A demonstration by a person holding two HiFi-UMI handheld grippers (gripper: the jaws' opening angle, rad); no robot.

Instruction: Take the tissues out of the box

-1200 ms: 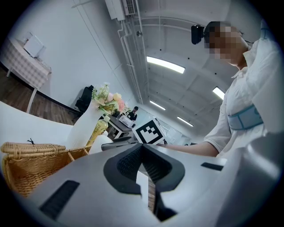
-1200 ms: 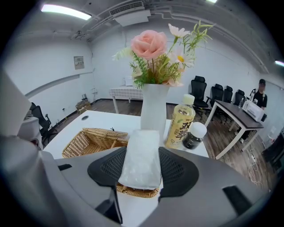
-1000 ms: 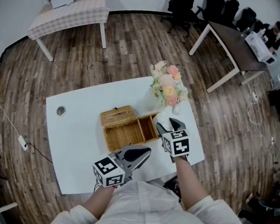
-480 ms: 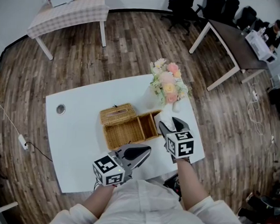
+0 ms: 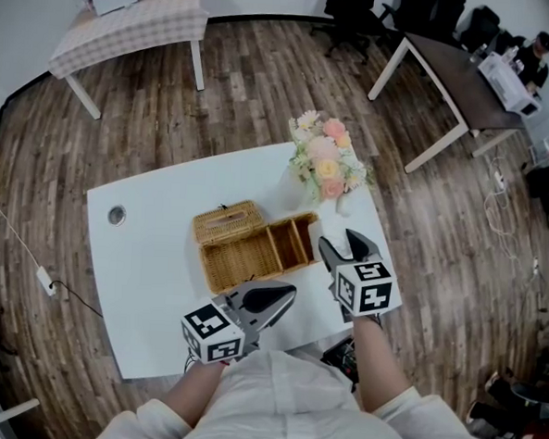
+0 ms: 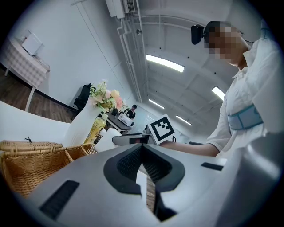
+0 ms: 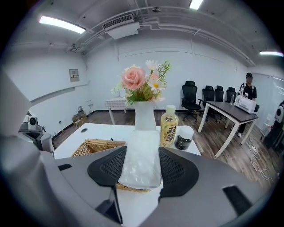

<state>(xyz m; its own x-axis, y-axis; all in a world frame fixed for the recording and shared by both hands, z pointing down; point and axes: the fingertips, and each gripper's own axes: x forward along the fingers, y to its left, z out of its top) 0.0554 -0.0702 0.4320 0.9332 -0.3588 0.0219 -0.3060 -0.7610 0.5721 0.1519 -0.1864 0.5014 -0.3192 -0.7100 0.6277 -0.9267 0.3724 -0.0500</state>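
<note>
- Right hand-held gripper is clamping the tissues, right of the box
- Left hand-held gripper is sitting shut
- Probably placing them on the counter next

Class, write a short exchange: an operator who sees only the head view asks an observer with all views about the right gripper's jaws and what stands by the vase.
Operator: Is anything between the right gripper's jaws?
Observer: Yes. The right gripper is shut on a tissue pack.
Operator: What stands by the vase?
Observer: A bottle stands close beside the vase.
</note>
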